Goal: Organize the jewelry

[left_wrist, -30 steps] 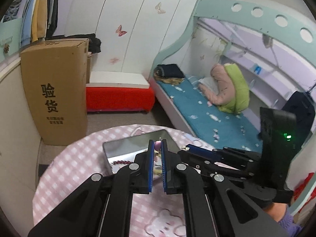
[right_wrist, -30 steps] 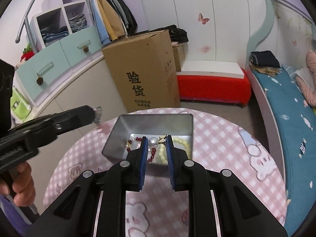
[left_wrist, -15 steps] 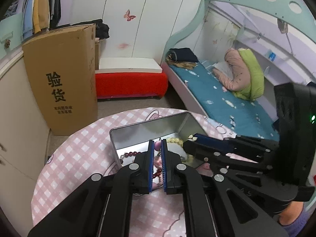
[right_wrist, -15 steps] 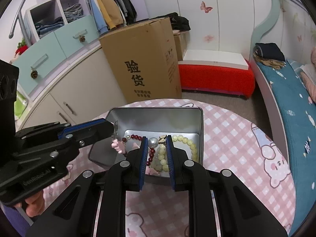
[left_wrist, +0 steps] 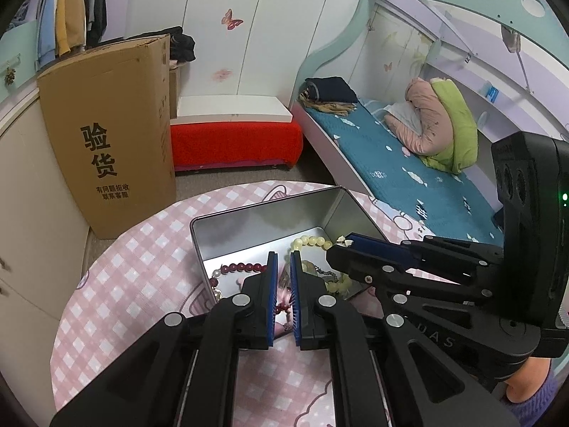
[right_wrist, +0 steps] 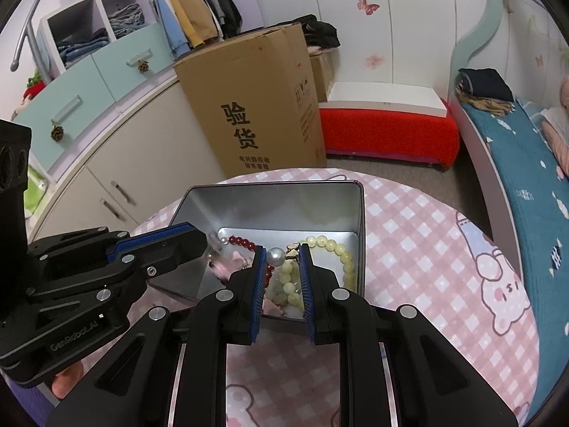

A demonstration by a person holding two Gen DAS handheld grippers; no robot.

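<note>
Left wrist view: left gripper [left_wrist: 282,267] jaws nearly closed, pinching pink charm piece [left_wrist: 284,286] low over tin [left_wrist: 249,217] on counter [left_wrist: 117,284].

Right wrist view: right gripper [right_wrist: 281,261] jaws pinch pearl piece [right_wrist: 275,255] above yellow bead bracelet [right_wrist: 341,252]; tin floor directly below.

Counts on the round table

One metal tin [right_wrist: 359,235], one yellow bead bracelet [right_wrist: 341,252], one dark red bead bracelet [right_wrist: 245,242], one pearl [right_wrist: 275,255], two grippers, one cardboard box [right_wrist: 256,103].
</note>
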